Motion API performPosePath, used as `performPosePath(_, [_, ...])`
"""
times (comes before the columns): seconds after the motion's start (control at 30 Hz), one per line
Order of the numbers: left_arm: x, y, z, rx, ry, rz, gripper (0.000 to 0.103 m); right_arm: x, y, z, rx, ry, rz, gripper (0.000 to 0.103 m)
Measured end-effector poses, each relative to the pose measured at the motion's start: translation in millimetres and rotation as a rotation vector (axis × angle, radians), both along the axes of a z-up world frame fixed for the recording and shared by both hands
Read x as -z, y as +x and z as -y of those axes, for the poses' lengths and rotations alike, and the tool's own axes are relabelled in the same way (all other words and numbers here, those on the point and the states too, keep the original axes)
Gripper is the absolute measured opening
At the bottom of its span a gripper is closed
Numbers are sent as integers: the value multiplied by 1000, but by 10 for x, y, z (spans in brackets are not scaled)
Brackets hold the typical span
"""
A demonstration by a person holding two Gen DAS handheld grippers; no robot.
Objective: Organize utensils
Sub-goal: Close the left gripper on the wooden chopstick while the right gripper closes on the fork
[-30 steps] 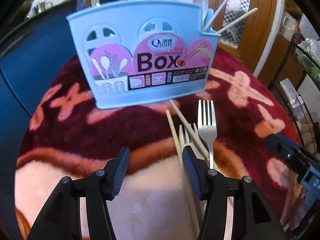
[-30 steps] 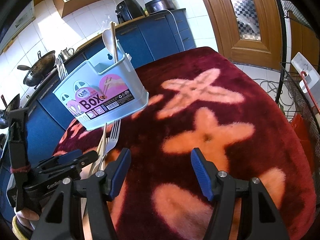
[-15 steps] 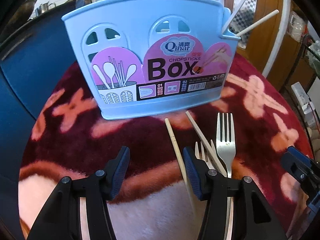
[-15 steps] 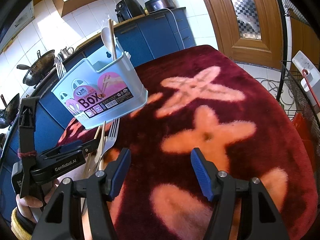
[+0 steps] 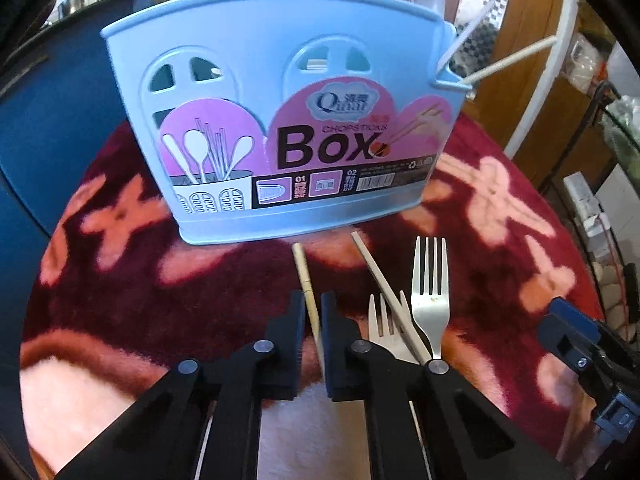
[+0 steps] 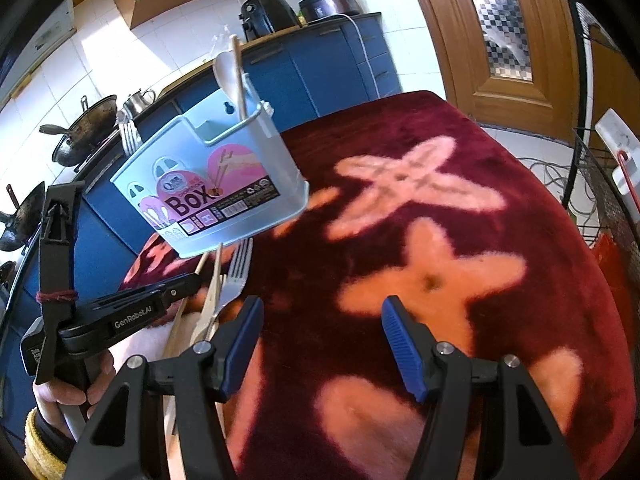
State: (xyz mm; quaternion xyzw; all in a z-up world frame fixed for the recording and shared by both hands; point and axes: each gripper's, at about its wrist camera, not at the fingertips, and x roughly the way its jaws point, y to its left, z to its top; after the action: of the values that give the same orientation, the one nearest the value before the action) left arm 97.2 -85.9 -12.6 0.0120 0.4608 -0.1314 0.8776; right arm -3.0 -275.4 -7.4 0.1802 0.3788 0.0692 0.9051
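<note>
Only the right wrist view shows the hand (image 6: 68,396) that holds the left gripper (image 5: 312,320). The blue box (image 5: 276,128) stands on the red blanket (image 6: 460,280), holding a white spoon (image 6: 224,74), chopsticks and what may be forks at the back. A second ago the left gripper was open; now it pinches one chopstick (image 5: 306,280) lying before the box, beside two forks (image 5: 430,296). The right gripper (image 6: 322,344) hangs open, holding nothing.
</note>
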Motion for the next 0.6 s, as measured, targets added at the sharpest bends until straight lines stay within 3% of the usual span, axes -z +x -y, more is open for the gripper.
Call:
performPosePath(0.4, [-181,-156,-487,-105,-145,61,4,-62,296,-294,-111,22,-24,56])
performPosePath(0.6, [-196,-166,-651,-180,-81,104,4,3,496,-436,-140,29,-67,52])
